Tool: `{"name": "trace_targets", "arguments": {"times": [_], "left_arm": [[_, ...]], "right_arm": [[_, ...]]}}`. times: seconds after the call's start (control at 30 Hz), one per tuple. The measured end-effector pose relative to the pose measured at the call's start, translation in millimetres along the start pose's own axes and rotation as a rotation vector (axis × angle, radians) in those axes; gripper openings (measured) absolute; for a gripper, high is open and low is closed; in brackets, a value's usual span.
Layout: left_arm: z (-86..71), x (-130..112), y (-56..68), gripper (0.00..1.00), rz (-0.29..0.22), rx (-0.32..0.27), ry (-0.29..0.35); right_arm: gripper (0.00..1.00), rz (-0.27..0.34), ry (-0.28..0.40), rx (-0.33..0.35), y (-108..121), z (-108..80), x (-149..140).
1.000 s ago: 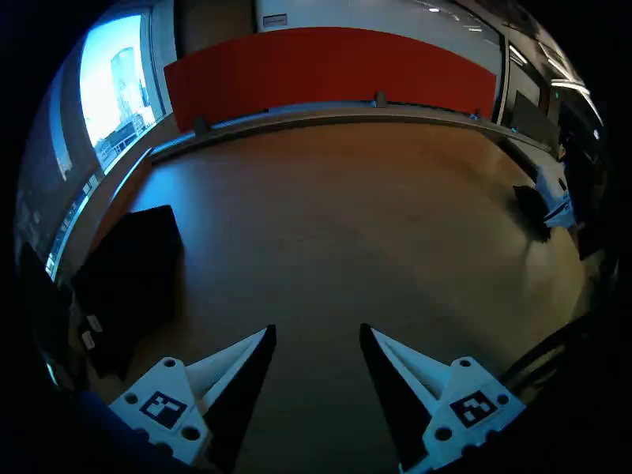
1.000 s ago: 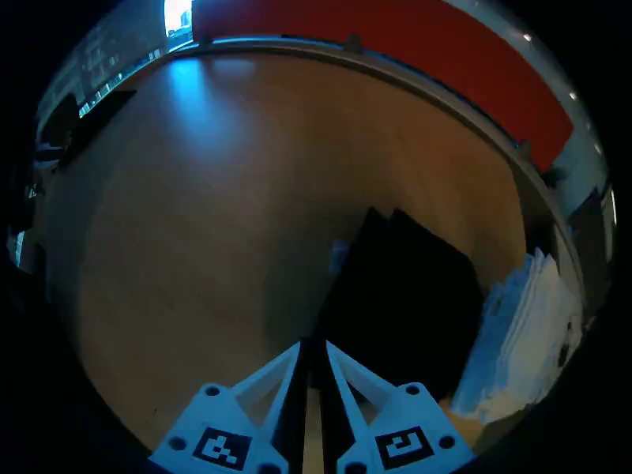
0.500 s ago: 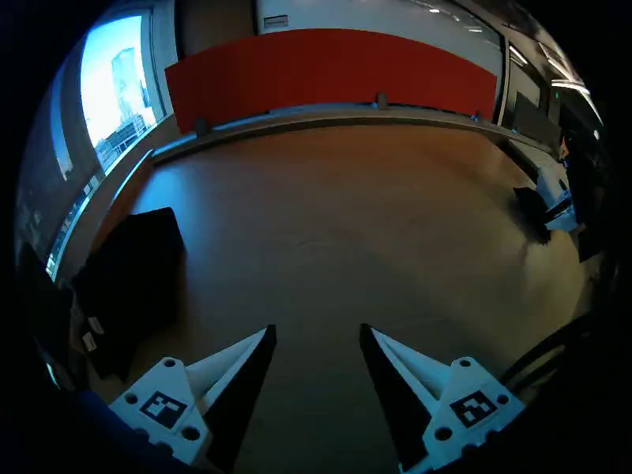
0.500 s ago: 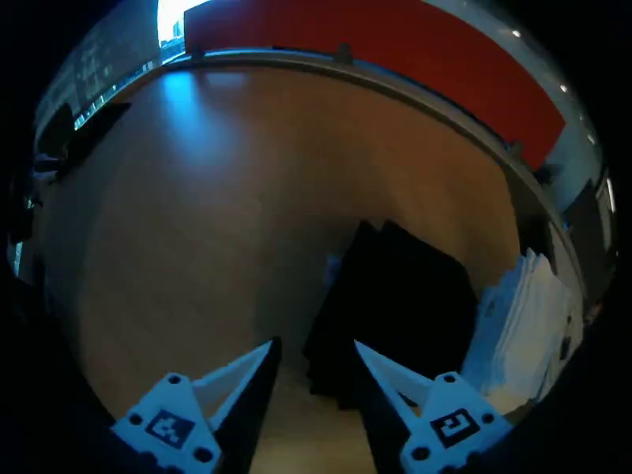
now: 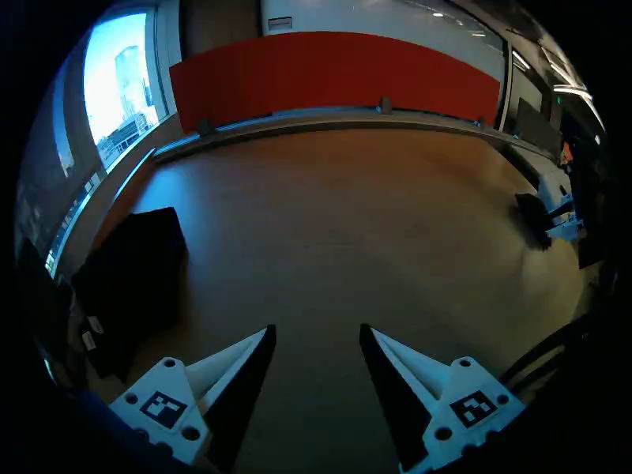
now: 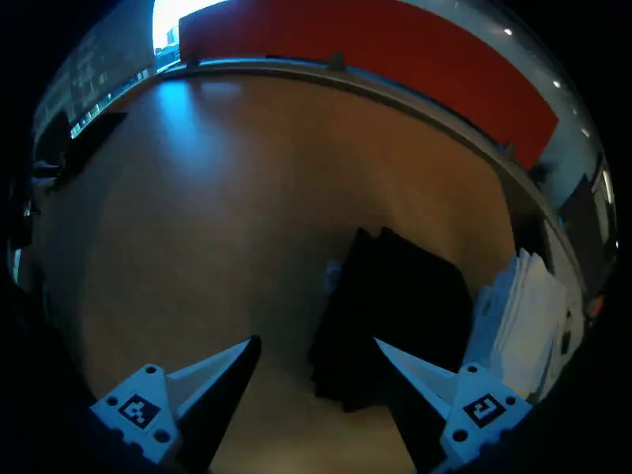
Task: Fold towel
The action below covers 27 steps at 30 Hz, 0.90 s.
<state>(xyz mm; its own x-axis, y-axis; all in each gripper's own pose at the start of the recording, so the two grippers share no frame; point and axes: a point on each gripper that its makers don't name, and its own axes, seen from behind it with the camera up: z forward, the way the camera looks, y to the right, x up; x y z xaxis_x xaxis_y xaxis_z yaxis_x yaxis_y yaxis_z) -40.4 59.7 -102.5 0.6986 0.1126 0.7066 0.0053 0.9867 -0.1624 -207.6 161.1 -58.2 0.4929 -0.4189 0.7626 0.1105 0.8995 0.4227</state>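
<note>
Wood-toned counter (image 5: 340,213) runs back to a red partition (image 5: 332,75), with a bright window (image 5: 118,87) off to one side.

Left gripper (image 5: 316,332): fingers spread to a medium gap, nothing between them, bare counter ahead. It looks parked, out of the way of the work. A black block (image 5: 134,268) lies near the counter edge to its side. I cannot tell whether it is cloth or a case.

Right gripper (image 6: 316,341): fingers spread wide and empty, just short of the dark folded towel (image 6: 395,316). The towel lies flat on the counter, its near edge between and just beyond the fingertips. It sits in a squared-off shape, so the fold seems finished and set down. A white stack (image 6: 525,324) of folded cloth lies beside it, toward the counter edge. My guess is that it is a pile of finished or waiting pieces.

Change against earlier frames: a second ago the right gripper's fingers were pressed together at the towel's near edge. Half a second ago they were partly apart, and now they are wide apart and drawn back slightly. This reads as a release. The left gripper has barely moved.
</note>
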Motion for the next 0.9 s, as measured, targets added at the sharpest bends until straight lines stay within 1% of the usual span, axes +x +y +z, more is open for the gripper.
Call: {"name": "trace_targets", "arguments": {"times": [0.2, 0.3, 0.4, 0.5, 0.7, 0.9], "left_arm": [[1.3, 3.3, -2.1, 0.77, 0.0, -0.002, 0.008], [2.3, 6.2, -2.6, 0.77, -0.002, -0.004, 0.014], [3.4, 11.0, -3.3, 0.77, -0.006, -0.005, 0.024], [4.4, 17.2, -4.2, 0.77, -0.008, -0.008, 0.036], [5.9, 31.7, -5.2, 0.77, -0.015, -0.014, 0.069], [8.5, 44.0, -7.1, 0.77, -0.035, -0.015, 0.095]], "right_arm": [[1.0, 0.005, 0.013, -0.015, 0.5, -3.2, 2.9], [1.0, 0.014, 0.036, -0.027, -0.8, -6.0, 8.4], [1.0, 0.036, 0.076, -0.041, -2.6, -9.9, 18.1], [1.0, 0.065, 0.127, -0.061, -2.7, -14.7, 30.5], [1.0, 0.141, 0.251, -0.114, 2.2, -27.8, 58.1], [1.0, 0.207, 0.388, -0.155, 8.1, -45.5, 84.5]]}}
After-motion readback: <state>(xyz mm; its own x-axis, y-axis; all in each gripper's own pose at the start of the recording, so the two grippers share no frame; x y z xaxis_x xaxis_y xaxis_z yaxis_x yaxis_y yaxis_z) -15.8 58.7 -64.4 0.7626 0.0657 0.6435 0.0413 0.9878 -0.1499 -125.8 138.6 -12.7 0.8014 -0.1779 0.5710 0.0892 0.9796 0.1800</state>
